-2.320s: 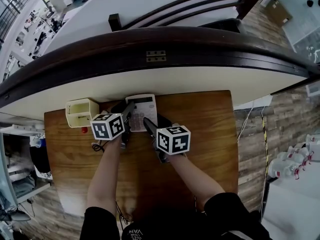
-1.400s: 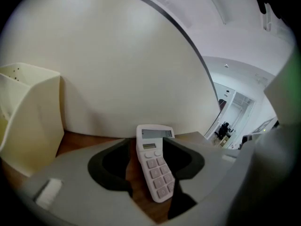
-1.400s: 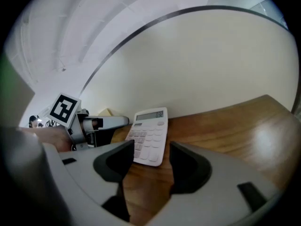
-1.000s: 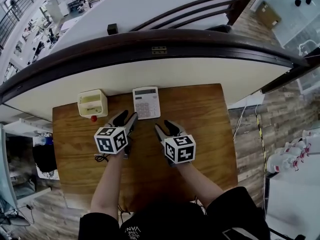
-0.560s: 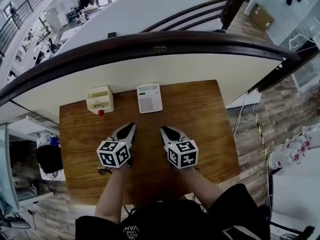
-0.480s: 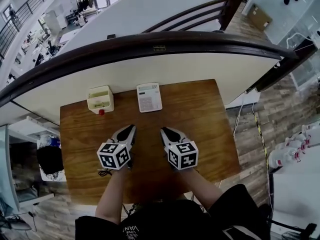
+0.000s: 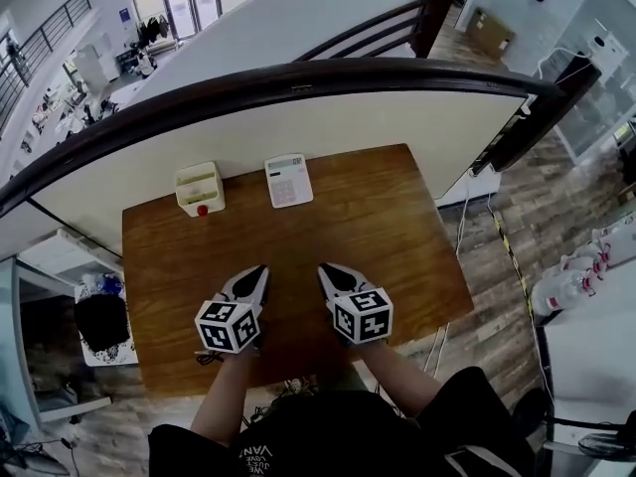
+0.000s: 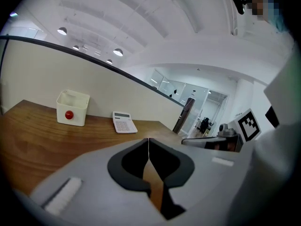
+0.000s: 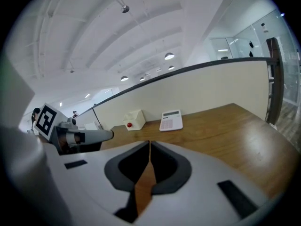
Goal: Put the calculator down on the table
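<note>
Left claw (image 7: 260,270) pressed together, nothing between its jaws; right claw (image 7: 325,268) likewise pressed together and empty; calculator (image 7: 288,180) lies flat on the wooden counter (image 7: 397,237), well ahead of both claws, untouched; white box (image 7: 199,187) with a red knob stands ahead of the left claw.

right claw (image 9: 149,144), jaws together, empty; calculator (image 9: 171,120) flat on table (image 9: 230,128).

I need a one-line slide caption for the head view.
Calculator rests at the far edge of the table; left gripper and right gripper shut, empty.
</note>
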The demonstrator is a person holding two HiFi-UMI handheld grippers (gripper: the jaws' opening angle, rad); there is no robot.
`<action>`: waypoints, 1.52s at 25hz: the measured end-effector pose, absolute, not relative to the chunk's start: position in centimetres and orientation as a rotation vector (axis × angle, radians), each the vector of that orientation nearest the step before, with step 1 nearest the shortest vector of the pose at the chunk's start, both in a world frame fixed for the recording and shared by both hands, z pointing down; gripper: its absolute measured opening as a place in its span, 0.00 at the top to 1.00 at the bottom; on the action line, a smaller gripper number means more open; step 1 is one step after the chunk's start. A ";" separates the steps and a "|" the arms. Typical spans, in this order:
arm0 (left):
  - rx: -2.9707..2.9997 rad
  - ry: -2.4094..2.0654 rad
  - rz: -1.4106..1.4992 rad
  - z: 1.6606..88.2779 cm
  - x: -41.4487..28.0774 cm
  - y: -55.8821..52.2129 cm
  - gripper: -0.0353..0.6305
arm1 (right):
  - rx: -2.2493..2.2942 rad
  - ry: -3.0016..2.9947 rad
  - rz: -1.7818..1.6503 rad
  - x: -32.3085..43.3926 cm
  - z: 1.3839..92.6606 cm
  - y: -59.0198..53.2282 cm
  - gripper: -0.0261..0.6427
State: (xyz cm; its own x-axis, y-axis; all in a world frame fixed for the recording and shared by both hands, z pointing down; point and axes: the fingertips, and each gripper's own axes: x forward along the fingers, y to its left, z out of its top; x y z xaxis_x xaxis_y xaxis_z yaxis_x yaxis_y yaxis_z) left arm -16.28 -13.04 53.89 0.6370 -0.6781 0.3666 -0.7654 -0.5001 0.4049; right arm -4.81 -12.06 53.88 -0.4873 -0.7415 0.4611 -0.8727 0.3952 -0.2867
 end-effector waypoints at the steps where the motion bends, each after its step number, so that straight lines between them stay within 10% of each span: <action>1: 2.324 -1.118 0.218 53.8 -16.3 -12.2 0.92 | 1.423 -2.394 0.734 -4.8 53.9 -11.3 0.93; 38: 2.352 -1.110 0.230 54.0 -21.2 2.3 0.93 | 1.508 -2.327 0.691 -7.5 54.3 1.3 0.94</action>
State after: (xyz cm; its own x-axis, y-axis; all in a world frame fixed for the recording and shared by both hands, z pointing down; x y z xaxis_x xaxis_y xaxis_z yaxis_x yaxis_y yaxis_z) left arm -21.22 2.31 53.96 0.6490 -0.6685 0.3632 -0.7578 -0.5257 0.3865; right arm -7.54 1.27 54.32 -0.4145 -0.7743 0.4781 -0.9098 0.3399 -0.2383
